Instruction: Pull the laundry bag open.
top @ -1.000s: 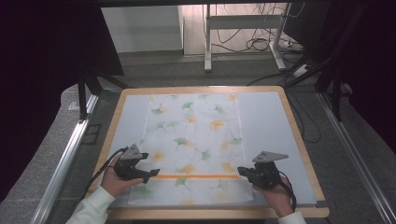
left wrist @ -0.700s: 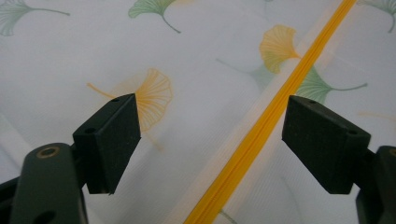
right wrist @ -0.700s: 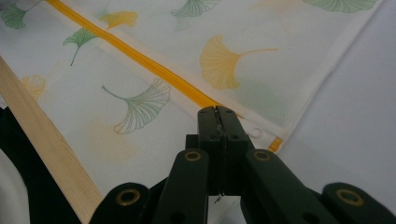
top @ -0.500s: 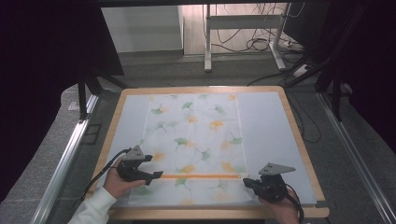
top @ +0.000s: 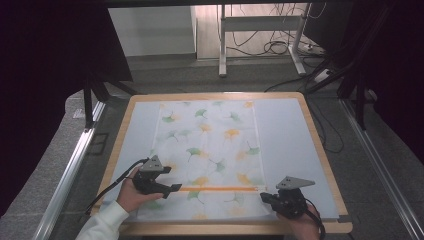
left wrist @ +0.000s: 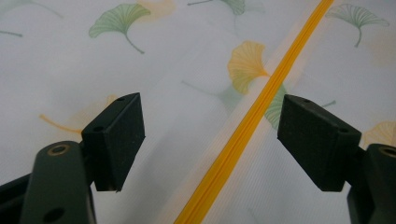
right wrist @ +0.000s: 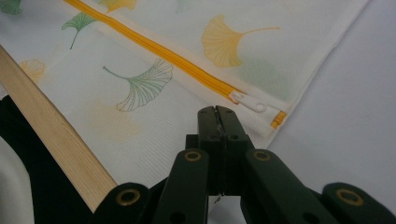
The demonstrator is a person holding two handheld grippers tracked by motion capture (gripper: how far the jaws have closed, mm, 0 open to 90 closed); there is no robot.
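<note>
A white mesh bag (top: 210, 145) printed with green and orange ginkgo leaves lies flat on the table. An orange zipper (top: 220, 188) runs across its near end. My left gripper (top: 175, 188) is open at the zipper's left end. Its jaws have just been closing a little. In the left gripper view (left wrist: 210, 135) the zipper (left wrist: 252, 126) passes under the gap, untouched by the pads. My right gripper (top: 264, 196) is shut at the zipper's right end. In the right gripper view (right wrist: 216, 112) its tips sit just short of the white zipper pull (right wrist: 250, 101).
The bag rests on a pale mat (top: 285, 135) inside a wooden table rim (top: 315, 135); the near rim (right wrist: 51, 135) runs close by the right gripper. Metal rails flank the table, and cables lie on the floor beyond it.
My right gripper has slid a little toward the table's near edge and then stopped. The left hand has stayed in place. The bag lies as before.
</note>
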